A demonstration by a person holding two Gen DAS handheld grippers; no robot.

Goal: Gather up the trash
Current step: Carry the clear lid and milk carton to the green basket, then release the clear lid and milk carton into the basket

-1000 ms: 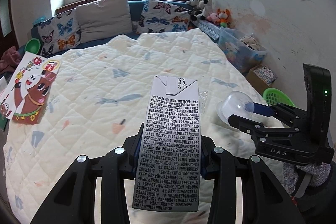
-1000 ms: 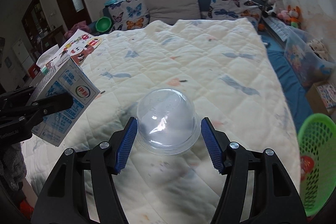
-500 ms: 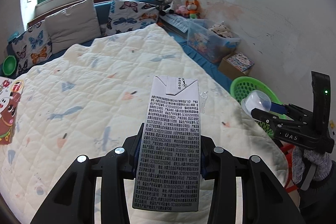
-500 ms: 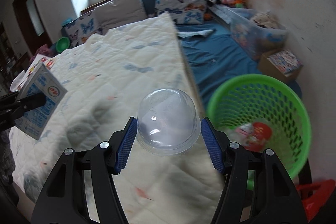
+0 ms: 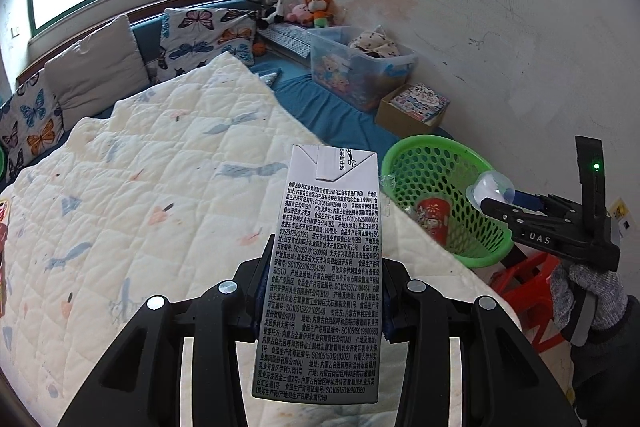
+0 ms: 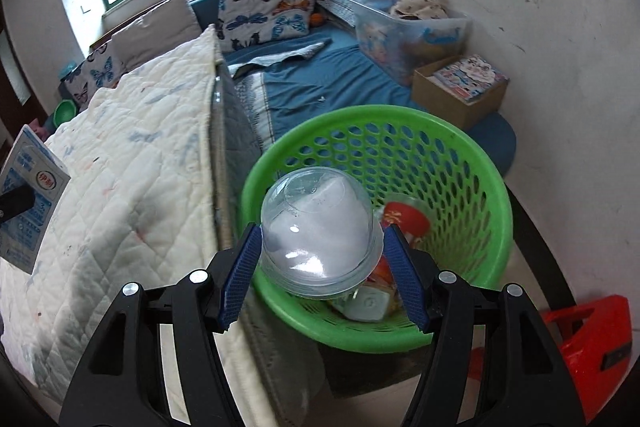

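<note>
Quilted bed (image 5: 152,163) beside green basket (image 6: 460,143): right gripper (image 6: 320,267) clamped clear dome cup (image 6: 316,235) over it; left gripper (image 5: 320,301) gripped milk carton (image 5: 324,267).

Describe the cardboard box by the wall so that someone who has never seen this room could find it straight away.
Start at the bed with the white quilt; beside it blue bedding runs along the stained wall. On that strip, between the clear plastic storage bin and the green mesh basket, sits the cardboard box. It is the only brown, opaque container there, open-topped, with a colourful cartoon-printed book lying on top.
</note>
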